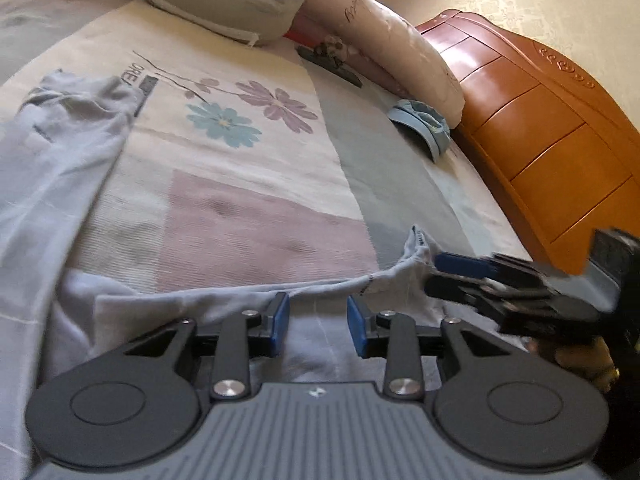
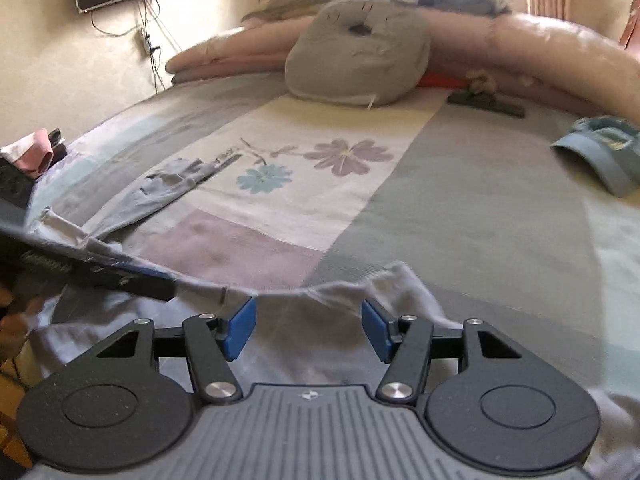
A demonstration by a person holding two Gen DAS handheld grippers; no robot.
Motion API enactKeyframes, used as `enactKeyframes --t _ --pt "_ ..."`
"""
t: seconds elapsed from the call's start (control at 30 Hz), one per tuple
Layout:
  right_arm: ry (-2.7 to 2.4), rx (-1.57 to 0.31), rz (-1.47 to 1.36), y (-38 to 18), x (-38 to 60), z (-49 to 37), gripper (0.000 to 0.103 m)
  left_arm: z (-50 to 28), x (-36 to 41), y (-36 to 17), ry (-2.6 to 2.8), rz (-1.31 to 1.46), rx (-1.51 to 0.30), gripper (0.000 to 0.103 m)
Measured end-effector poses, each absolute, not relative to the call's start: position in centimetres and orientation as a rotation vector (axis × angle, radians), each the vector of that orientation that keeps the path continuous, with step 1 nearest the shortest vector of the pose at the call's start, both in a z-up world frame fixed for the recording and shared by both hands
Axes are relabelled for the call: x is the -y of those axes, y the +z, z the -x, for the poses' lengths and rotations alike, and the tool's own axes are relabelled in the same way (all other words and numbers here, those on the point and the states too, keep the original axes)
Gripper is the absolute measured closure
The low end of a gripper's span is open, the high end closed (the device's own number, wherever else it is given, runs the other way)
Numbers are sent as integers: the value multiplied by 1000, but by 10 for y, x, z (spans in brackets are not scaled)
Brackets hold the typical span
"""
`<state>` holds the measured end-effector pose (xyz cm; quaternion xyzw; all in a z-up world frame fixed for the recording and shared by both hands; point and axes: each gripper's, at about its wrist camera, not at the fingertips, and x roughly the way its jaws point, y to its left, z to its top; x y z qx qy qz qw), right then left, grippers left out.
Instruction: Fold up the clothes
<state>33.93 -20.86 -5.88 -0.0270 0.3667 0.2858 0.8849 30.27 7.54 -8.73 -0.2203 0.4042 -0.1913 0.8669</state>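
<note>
A pale grey long-sleeved garment (image 1: pixel 60 168) lies on the bed, one sleeve stretched toward the flower print; its near edge bunches under both grippers (image 2: pixel 312 344). My left gripper (image 1: pixel 318 326) is open, blue pads apart, just over that edge. My right gripper (image 2: pixel 308 330) is open too, over the same edge. In the left wrist view the right gripper (image 1: pixel 452 272) reaches in from the right by a raised corner of the cloth (image 1: pixel 416 248). In the right wrist view the left gripper (image 2: pixel 100 272) crosses in from the left.
The bedspread (image 2: pixel 460 200) has flower prints and grey and pink blocks. A grey cushion (image 2: pixel 356 60) and pink rolled quilts (image 2: pixel 560 48) lie at the far side. A blue cap (image 2: pixel 604 156) lies right. An orange wooden headboard (image 1: pixel 552 128) rises beyond it. Folded clothes (image 2: pixel 36 152) sit far left.
</note>
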Motion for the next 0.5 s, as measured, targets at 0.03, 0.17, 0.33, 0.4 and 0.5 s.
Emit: enactKeyframes --t 0.03,0.17,0.33,0.4,0.5 --pt "593 -784 51 -64 205 -348 39 -302 -77 -87 -394 458 -844 71" --pt "506 -772 33 -72 218 -364 41 -303 -86 -90 -385 497 -852 77" --pt "481 -779 -2 -42 237 -338 33 -309 -80 -74 -417 486 -870 72" --pt "465 -798 -7 -38 246 -315 26 -312 -73 -62 -453 473 -852 68" --pt "408 -855 -26 -48 263 -288 23 -323 -54 -46 -552 471 -839 63"
